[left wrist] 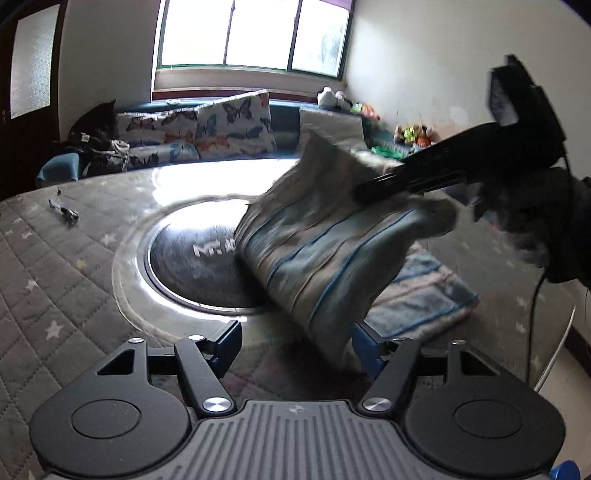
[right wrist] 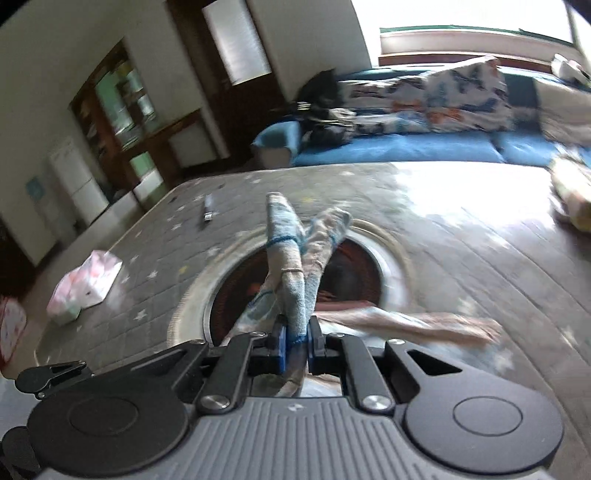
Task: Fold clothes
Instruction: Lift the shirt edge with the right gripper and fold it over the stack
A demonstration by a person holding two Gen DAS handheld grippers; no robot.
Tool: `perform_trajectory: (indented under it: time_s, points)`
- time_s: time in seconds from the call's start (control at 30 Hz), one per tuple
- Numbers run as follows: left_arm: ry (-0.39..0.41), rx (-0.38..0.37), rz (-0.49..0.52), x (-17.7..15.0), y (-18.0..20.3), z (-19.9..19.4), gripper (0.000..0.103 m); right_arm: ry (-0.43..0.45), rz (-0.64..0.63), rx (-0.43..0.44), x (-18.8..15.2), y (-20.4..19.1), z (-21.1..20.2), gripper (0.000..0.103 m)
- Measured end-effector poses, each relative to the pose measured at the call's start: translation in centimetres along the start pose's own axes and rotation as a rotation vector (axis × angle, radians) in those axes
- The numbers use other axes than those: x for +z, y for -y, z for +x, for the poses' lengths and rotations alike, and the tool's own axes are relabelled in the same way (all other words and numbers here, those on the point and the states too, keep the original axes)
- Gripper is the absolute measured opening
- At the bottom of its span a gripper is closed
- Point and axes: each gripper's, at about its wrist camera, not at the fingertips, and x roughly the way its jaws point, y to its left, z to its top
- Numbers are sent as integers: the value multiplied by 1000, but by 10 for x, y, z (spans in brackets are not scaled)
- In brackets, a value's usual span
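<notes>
Daylight is pouring through a wide window (left wrist: 255, 35), glaring off the quilted table (left wrist: 66, 266). Blue sofa (right wrist: 399, 149) is lying beyond its far edge, under butterfly-print cushions (left wrist: 236, 125). White walls (left wrist: 417, 74); dark wooden door (right wrist: 236, 51).

The cloth (left wrist: 314, 251), a soft fabric in pale grey and beige with thin blue stripes, hangs raised by its upper edge in a sagging fold, its lower part resting on the quilted table (left wrist: 55, 277).
</notes>
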Motion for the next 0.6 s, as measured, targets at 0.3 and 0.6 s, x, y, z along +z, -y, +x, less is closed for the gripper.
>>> perform_trajectory:
  time_s: [0.3,0.6]
  points:
    - [-48,-3,35,2,21,14,70,8,158,-30,-41,66,-11,9]
    - [-80,-8,87,3,36,31,70,4,238,-35,-61,100,-11,14]
